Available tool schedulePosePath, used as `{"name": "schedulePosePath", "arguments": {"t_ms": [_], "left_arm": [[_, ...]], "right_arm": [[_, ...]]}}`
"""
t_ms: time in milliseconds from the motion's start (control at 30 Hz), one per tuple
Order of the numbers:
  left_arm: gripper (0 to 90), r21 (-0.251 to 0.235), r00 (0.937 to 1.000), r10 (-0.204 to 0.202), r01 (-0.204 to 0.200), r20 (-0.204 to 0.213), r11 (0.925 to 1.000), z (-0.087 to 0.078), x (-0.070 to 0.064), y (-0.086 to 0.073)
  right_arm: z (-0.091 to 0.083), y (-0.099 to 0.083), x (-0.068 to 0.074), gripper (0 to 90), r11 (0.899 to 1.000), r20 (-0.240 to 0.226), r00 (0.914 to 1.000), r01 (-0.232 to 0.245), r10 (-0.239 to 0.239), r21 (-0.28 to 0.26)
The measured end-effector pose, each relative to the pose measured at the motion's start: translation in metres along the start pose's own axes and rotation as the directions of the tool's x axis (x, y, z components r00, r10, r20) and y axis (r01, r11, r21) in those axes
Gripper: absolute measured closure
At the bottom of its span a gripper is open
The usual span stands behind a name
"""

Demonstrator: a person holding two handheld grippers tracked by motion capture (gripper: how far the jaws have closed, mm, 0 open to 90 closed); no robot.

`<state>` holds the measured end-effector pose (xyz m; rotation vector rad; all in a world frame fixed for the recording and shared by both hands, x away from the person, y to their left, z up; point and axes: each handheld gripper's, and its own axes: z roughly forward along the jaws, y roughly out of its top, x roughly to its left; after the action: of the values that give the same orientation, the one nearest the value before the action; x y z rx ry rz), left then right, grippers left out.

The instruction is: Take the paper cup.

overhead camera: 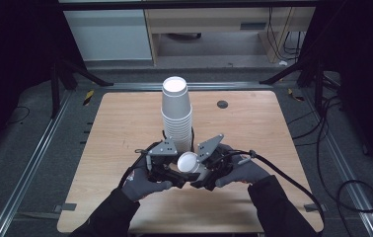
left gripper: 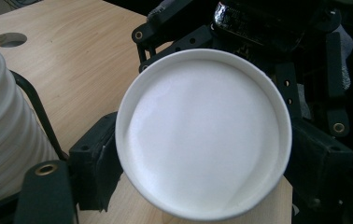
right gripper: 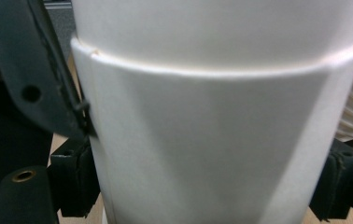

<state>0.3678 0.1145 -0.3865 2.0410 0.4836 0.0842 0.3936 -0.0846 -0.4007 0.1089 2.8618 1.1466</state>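
Gloved hands come in from the bottom of the high view, each holding a gripper over the near middle of the wooden table (overhead camera: 125,128). Between the left gripper (overhead camera: 174,174) and the right gripper (overhead camera: 200,174) lies a white paper cup (overhead camera: 188,162), tipped on its side. Just behind them stands a tall stack of white paper cups (overhead camera: 176,116), upside down.

From the left gripper view, the paper cup (left gripper: 205,140) presents its round flat bottom, with this gripper's black jaws closed against its sides. The stack (left gripper: 4,126) rises at the left.

From the right gripper view, the cup's wall (right gripper: 212,154) is very close, and two nested rims are visible; the jaws clamp it from both sides.
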Motion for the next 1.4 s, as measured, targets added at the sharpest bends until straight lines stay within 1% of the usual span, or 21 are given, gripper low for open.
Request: {"name": "schedulePosePath", "arguments": {"t_ms": [233,467,600,967,1067,1167,1233,1367,1400], "left_arm": [[20.0,-0.001,1.0000,-0.003,0.003,0.007,1.0000,0.0008,0.0005,-0.0008],[20.3,-0.002,0.9999,0.002,-0.002,0.016,1.0000,0.0034,0.0003,-0.0023],[21.1,-0.001,0.9999,0.008,-0.008,0.009,1.0000,0.0039,-0.0004,-0.0026],[22.3,-0.002,0.9998,0.018,-0.018,0.007,0.9998,0.0046,-0.0004,-0.0039],[22.4,-0.005,0.9997,0.022,-0.022,0.002,0.9997,0.0043,-0.0005,-0.0035],[22.4,-0.010,0.9998,0.022,-0.022,0.003,0.9997,0.0035,-0.0007,-0.0034],[22.5,-0.019,0.9998,0.021,-0.021,0.006,0.9996,0.0019,-0.0001,-0.0026],[22.5,-0.019,0.9996,0.029,-0.029,0.005,0.9994,0.0012,-0.0004,-0.0022],[22.5,-0.018,0.9995,0.031,-0.031,-0.001,0.9994,0.0012,-0.0002,-0.0023]], "right_arm": [[-0.0002,0.0007,0.0001,15.6,1.000,-0.005,1.0000,0.000,0.000,-0.007],[-0.0001,0.0014,0.0009,15.6,1.000,-0.011,0.9999,0.001,-0.001,0.002],[0.0002,0.0014,0.0008,15.7,1.000,-0.010,0.9999,-0.002,0.002,0.004],[0.0027,0.0009,0.0007,15.1,1.000,-0.007,1.0000,-0.003,0.003,0.011],[0.0032,0.0006,0.0007,14.2,1.000,0.002,1.0000,-0.002,0.002,0.010],[0.0031,0.0006,0.0006,13.7,1.000,-0.001,1.0000,-0.009,0.009,0.007],[0.0019,0.0008,0.0006,12.3,1.000,0.009,0.9999,-0.011,0.011,0.000],[0.0017,0.0008,0.0010,10.9,1.000,0.014,0.9998,-0.013,0.013,0.008],[0.0015,0.0006,0.0017,10.5,1.000,0.023,0.9996,-0.016,0.016,0.006]]}}
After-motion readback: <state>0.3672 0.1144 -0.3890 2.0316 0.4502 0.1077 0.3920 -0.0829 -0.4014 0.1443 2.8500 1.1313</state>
